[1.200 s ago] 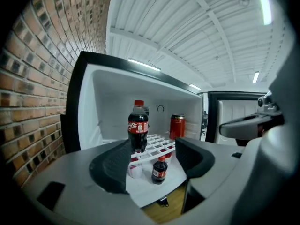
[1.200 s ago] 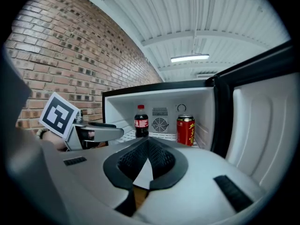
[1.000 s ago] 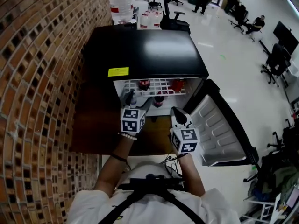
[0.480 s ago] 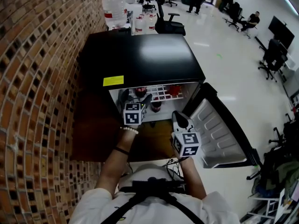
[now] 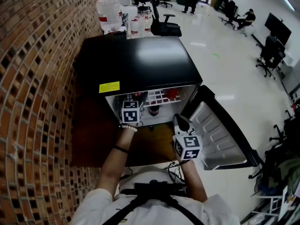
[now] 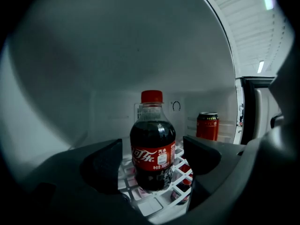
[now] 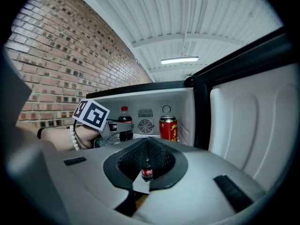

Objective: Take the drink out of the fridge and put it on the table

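A cola bottle [image 6: 153,149] with a red cap stands upright on the white wire shelf [image 6: 151,201] inside the small black fridge [image 5: 136,60]. My left gripper [image 6: 152,146] reaches into the fridge, and the bottle stands between its jaws. The jaws are closing, with a little gap still showing on each side of the bottle. The right gripper view shows the same bottle [image 7: 124,123] beside the left gripper's marker cube. My right gripper [image 5: 181,123] hangs shut in front of the open fridge, holding nothing.
A red can [image 6: 207,125] stands on the same shelf at the right. Another cola bottle [image 5: 153,109] sits lower in the fridge. The fridge door [image 5: 220,130] swings open to the right. A brick wall [image 5: 33,102] runs along the left, and office chairs stand behind.
My left gripper has pushed forward from the fridge's front edge into the fridge and now straddles the bottle. The right gripper has hardly moved.
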Available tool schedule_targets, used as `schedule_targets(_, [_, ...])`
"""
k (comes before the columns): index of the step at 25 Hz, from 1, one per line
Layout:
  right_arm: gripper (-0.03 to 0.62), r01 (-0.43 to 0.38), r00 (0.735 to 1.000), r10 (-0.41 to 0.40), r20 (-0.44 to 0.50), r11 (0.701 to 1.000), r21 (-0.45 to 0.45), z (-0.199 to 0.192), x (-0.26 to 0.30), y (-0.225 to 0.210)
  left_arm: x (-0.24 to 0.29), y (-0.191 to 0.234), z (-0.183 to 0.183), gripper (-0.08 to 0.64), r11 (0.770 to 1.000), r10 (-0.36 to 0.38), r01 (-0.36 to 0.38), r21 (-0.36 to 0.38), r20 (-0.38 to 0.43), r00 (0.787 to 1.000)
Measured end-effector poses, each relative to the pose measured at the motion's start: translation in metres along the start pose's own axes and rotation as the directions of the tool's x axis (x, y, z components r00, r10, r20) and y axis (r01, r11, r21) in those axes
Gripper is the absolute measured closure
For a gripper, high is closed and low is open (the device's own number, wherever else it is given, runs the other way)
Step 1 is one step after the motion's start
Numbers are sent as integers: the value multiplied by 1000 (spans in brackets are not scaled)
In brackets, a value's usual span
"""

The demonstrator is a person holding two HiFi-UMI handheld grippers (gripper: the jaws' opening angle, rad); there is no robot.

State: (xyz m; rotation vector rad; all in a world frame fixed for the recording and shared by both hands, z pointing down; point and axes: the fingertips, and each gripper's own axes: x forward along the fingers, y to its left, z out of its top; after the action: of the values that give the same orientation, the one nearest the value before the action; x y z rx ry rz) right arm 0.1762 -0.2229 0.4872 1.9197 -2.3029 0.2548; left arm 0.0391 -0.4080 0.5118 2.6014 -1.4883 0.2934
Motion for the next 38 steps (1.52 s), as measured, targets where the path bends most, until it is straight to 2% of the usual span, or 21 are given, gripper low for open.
schedule_targets(3, [584, 2, 1000, -2, 0, 1000, -1, -1, -1, 0, 3, -1, 3, 153, 1000, -2, 2, 10, 0, 1000])
schedule_targets(7, [585, 4, 1000, -4, 3, 1000, 6, -2, -3, -1, 4, -1, 2, 235, 999, 6, -6, 33, -10, 1000])
schedule_targets(9, [585, 2, 1000, -2, 5, 1000, 6, -1, -4, -1, 4, -1, 1, 250, 999, 11, -11, 35, -11, 1000])
schedule_targets(17, [584, -2, 1000, 2, 4, 1000, 3, 0, -11, -4, -4, -1, 3, 258, 1000, 15, -15, 11, -6, 1000])
schedule_targets(28, [584, -67, 998, 67, 1, 998, -11, 0, -13, 15, -67, -15, 4, 259, 1000, 27, -27, -9, 44, 999])
schedule_targets(38, [584, -139, 990, 139, -22, 990, -18, -7, -14, 49, -120, -14, -29, 259, 998, 58, -58, -3, 19, 998])
